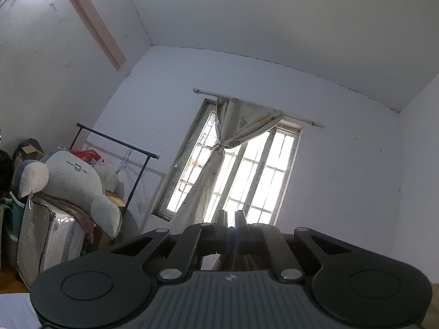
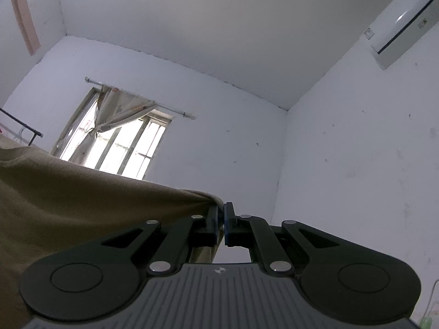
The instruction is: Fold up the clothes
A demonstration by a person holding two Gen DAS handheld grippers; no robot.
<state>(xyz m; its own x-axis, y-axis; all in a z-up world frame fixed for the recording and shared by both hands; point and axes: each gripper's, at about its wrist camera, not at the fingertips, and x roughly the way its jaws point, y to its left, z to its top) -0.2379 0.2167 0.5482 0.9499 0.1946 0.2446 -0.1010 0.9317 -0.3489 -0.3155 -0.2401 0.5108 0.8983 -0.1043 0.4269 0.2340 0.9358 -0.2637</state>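
Observation:
Both views point upward at the walls and ceiling. A tan-brown garment (image 2: pixel 82 197) fills the lower left of the right wrist view. Its edge runs up into my right gripper (image 2: pixel 221 211), which is shut on that corner. In the left wrist view my left gripper (image 1: pixel 231 219) is also shut. A bunched strip of the same tan garment (image 1: pixel 241 261) hangs pinched under its fingers. The rest of the garment and the surface below are hidden by the gripper bodies.
A barred window (image 1: pixel 241 175) with a tied-back curtain (image 1: pixel 216 164) is straight ahead. At the left are a black clothes rack (image 1: pixel 118 139) and a pile of white pillows (image 1: pixel 74 181) on wrapped bundles. An air conditioner (image 2: pixel 406 24) hangs high on the right wall.

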